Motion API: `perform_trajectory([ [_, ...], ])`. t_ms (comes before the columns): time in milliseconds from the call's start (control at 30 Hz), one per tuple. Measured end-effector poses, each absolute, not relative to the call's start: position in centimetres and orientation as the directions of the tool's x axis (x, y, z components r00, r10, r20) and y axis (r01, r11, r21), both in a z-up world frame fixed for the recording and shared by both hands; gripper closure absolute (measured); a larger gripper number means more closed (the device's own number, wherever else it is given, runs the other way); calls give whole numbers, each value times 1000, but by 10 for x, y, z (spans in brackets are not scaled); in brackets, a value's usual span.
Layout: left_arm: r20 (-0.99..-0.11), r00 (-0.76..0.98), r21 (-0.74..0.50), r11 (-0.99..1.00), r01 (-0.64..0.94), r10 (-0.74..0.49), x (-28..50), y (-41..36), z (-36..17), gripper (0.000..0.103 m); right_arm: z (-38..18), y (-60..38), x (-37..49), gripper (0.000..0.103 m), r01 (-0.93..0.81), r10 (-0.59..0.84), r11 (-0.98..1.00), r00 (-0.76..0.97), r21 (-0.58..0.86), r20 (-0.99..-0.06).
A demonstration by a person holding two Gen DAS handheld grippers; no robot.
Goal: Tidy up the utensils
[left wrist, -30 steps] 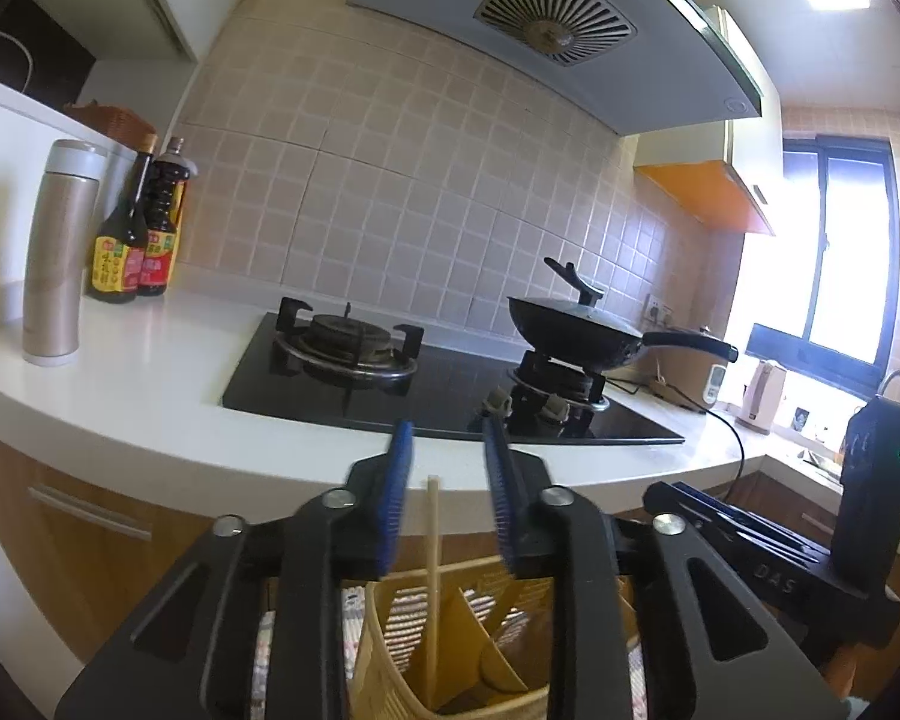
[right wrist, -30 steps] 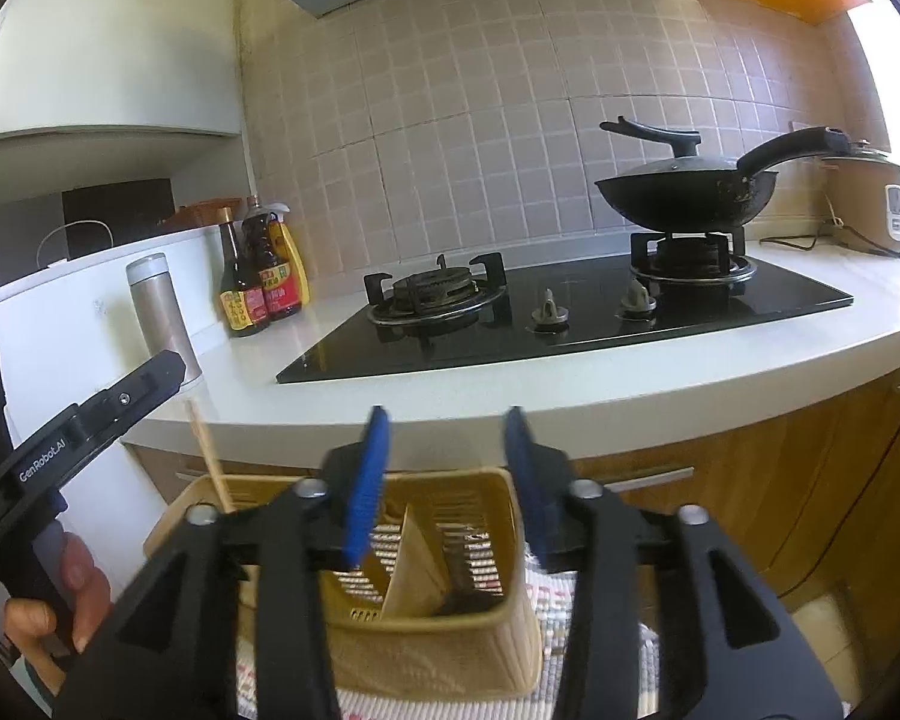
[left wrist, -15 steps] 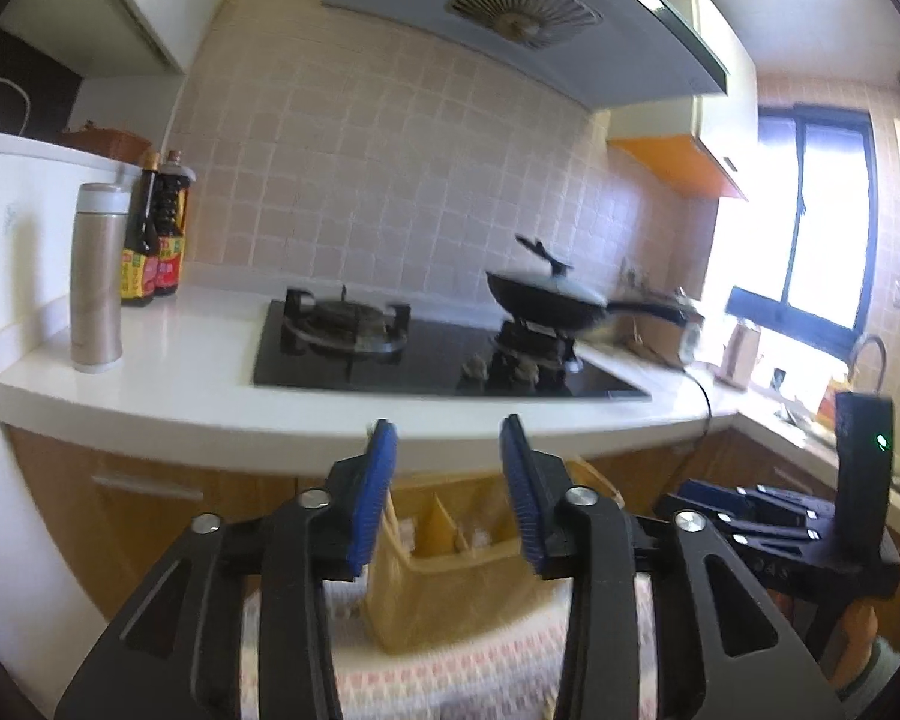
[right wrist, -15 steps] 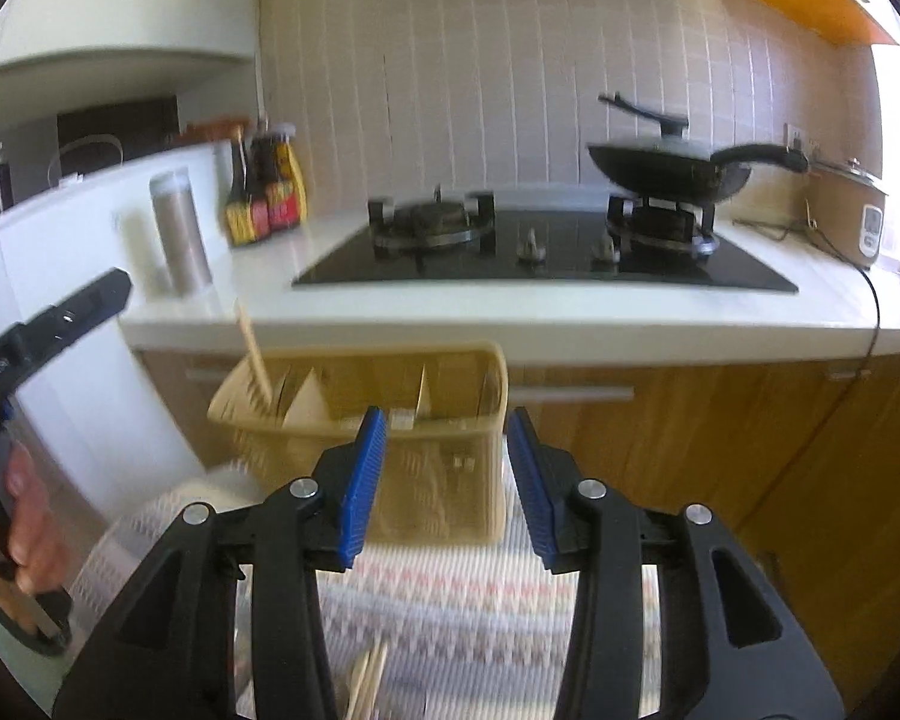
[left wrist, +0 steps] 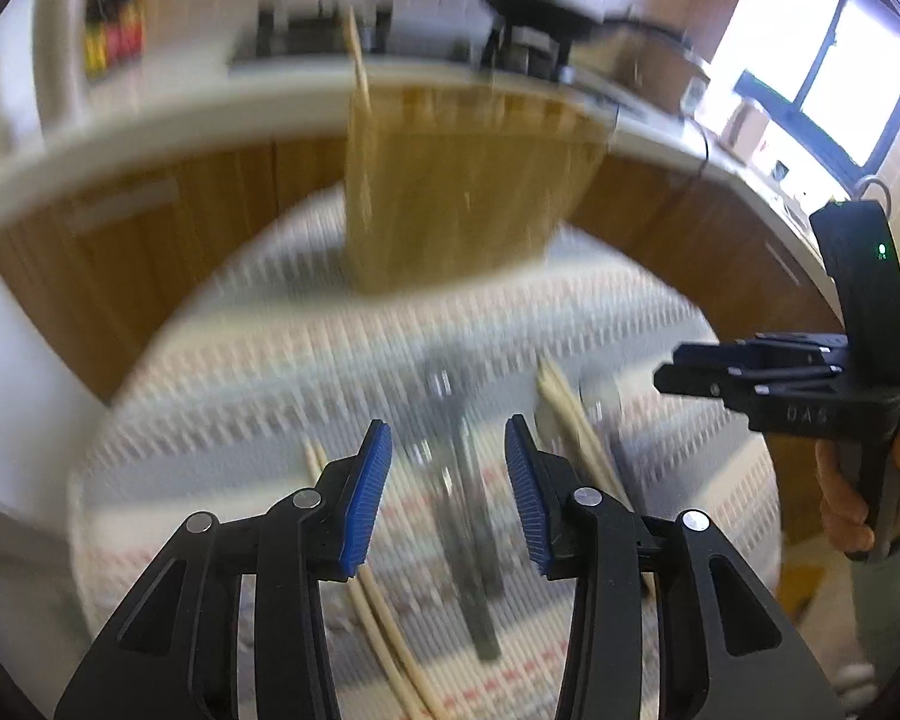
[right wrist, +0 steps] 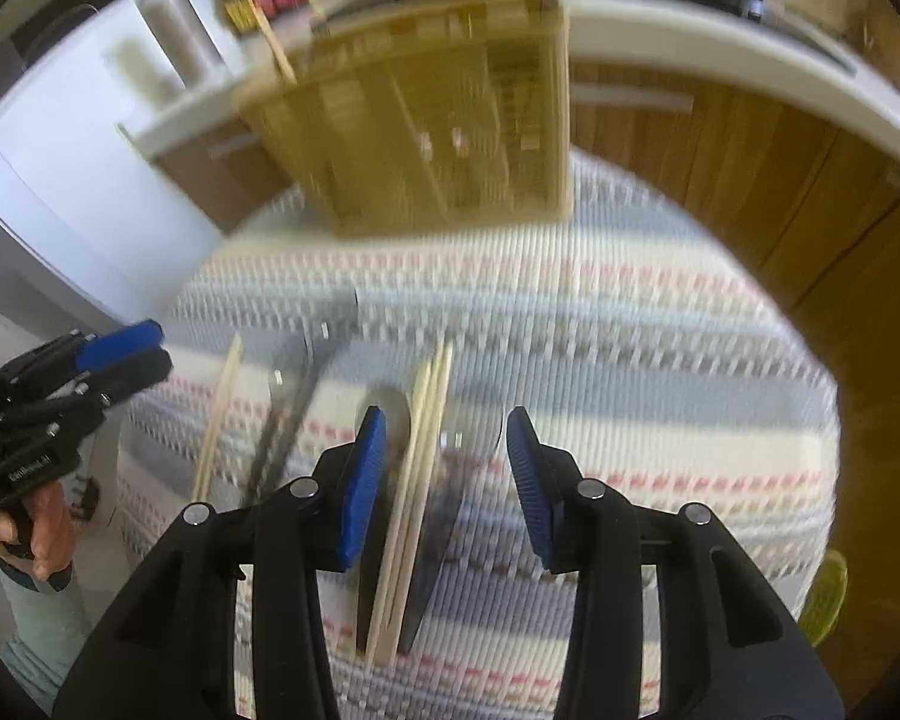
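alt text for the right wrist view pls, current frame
Motion-blurred fisheye view: the open, empty right gripper points down at chopsticks and metal utensils lying loose on a striped cloth. A yellow basket with one chopstick standing in it sits at the cloth's far edge. The left gripper shows at the left.

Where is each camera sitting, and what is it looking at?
Left wrist: sits on the left gripper, looks down at blurry utensils on the striped cloth; a hand holds the right gripper.
Right wrist: sits on the right gripper, over chopsticks; left gripper at the left edge.
Both show the yellow basket.
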State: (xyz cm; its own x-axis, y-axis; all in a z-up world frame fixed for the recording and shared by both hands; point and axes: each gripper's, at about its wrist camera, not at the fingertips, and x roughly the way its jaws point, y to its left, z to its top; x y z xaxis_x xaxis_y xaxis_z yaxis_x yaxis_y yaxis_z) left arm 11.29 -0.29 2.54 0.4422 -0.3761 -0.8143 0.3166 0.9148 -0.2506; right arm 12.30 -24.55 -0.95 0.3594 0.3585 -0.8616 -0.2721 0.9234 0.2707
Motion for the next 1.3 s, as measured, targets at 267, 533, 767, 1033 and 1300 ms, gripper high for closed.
perform_trajectory([
  [267, -878, 318, -276, 920, 277, -359, 125, -3, -19, 67, -55, -243, 126, 78, -208, 335, 934, 232, 290, -913],
  [533, -918, 318, -134, 940, 313, -237, 128, -30, -36, 80, -60, -238, 126, 83, -201, 305, 944, 235, 261, -923],
  [767, -916, 360, -55, 945, 321, -176, 131, -41, -39, 90, -72, -210, 135, 83, -235, 258, 951, 235, 202, -937],
  [1033, -914, 353, -85, 945, 316, -200, 128, -23, -36, 93, -78, -206, 130, 87, -233, 212, 959, 216, 161, -953],
  [1300, -928, 357, 23, 938, 347, -109, 124, -40, -34, 92, -80, -184, 138, 87, -272, 141, 959, 207, 81, -968],
])
